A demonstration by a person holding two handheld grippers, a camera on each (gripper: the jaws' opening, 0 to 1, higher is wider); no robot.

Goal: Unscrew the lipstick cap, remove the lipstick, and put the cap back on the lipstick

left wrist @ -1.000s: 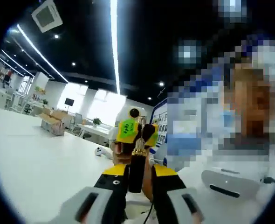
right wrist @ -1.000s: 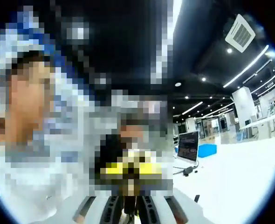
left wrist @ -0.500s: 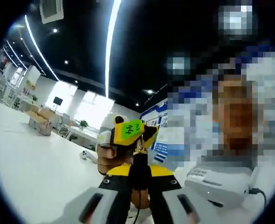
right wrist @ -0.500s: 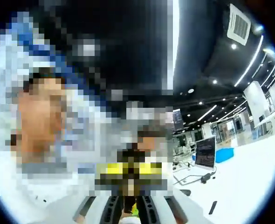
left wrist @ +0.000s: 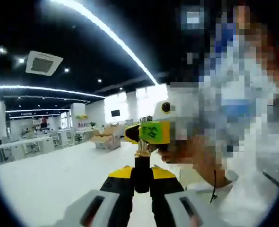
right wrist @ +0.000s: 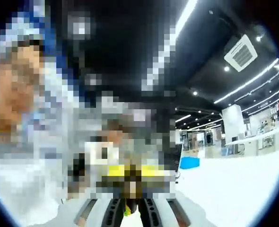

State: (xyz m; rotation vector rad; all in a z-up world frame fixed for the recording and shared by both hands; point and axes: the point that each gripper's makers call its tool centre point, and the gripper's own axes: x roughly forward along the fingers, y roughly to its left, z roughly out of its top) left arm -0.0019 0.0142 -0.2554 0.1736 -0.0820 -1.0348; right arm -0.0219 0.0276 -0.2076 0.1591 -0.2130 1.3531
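Your left gripper [left wrist: 140, 177] is clamped on the black lipstick tube [left wrist: 141, 171], gold collar up, facing the right gripper [left wrist: 151, 133]; its grip you can't tell; keep both coaxial, twist gently.

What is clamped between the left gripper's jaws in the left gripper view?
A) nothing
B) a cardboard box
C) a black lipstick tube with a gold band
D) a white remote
C: the black lipstick tube with a gold band stands upright, pinched between the left gripper jaws' yellow-tipped pads.
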